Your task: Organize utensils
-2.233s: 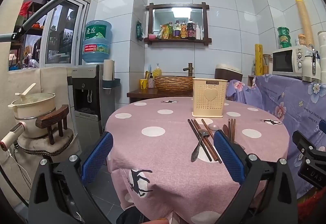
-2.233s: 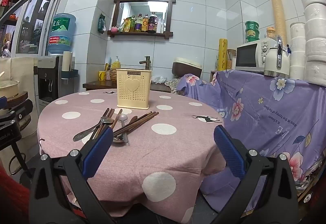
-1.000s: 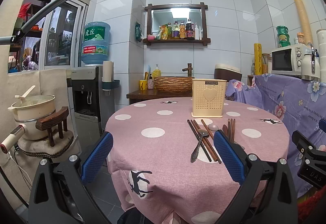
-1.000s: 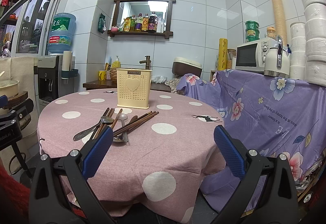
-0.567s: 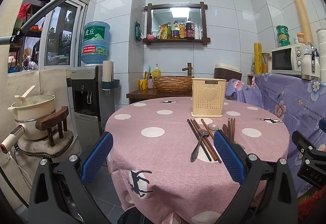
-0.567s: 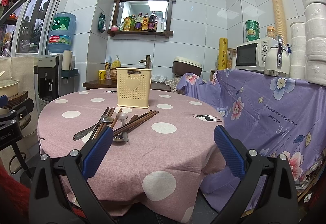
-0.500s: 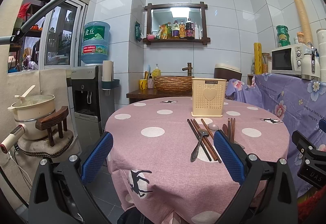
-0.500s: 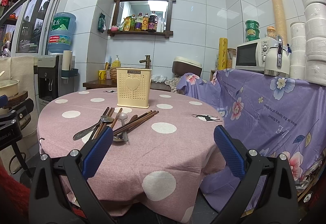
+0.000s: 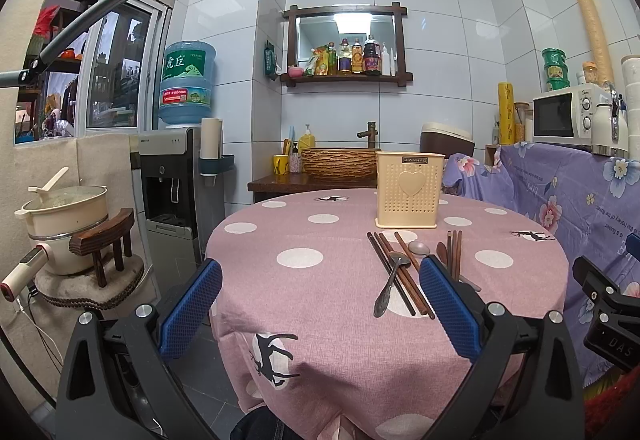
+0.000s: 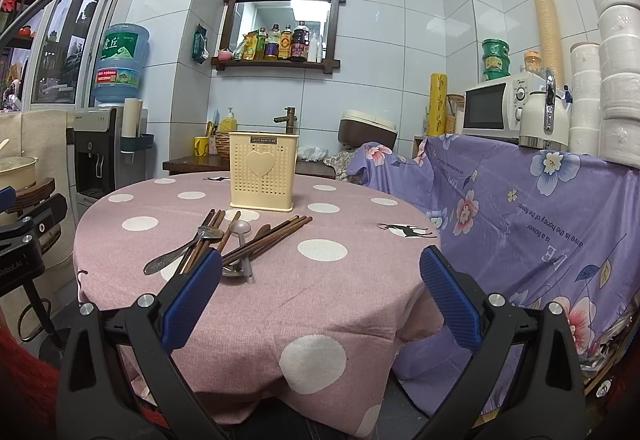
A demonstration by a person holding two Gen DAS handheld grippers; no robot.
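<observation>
- Left gripper point(image 9: 320, 304) spread wide, empty, short of the round table point(image 9: 320, 352).
- Right gripper point(image 10: 320, 288) equally wide, empty.
- Chopsticks and spoons point(image 10: 224, 240) loose beyond both fingertips, near side of the cream utensil holder point(image 10: 262, 170).

Open right tongs point(image 10: 320, 292) hover near the tabletop point(image 10: 340, 292); spoons point(image 10: 238, 240) and chopsticks point(image 10: 272, 238) lie before the holder point(image 10: 262, 176)

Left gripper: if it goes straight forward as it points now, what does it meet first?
Probably the round table: the open left gripper points at its bare pink cloth, left of the spoon and chopsticks. Depth is unclear.
</observation>
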